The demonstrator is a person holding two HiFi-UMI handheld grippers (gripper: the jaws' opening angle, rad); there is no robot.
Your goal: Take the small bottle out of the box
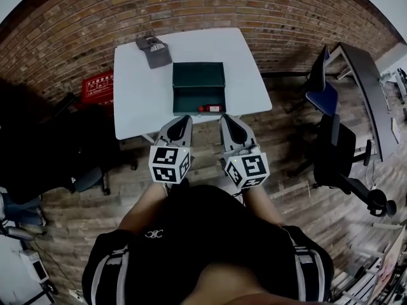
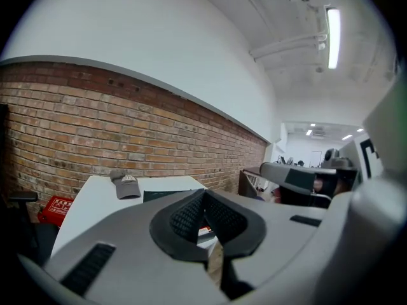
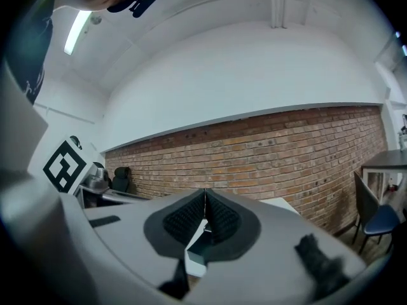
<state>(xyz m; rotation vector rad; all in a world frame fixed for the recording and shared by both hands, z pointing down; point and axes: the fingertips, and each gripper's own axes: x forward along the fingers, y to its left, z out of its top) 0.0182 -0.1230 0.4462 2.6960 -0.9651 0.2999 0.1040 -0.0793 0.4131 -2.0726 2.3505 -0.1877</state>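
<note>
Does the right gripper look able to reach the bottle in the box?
Probably yes: the box lies open, the bottle sits just ahead of the right gripper, though its jaws are shut.

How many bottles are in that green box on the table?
1: a small red bottle lies at the near edge of the open box, toward its right side. The box's near wall could hide others.
</note>
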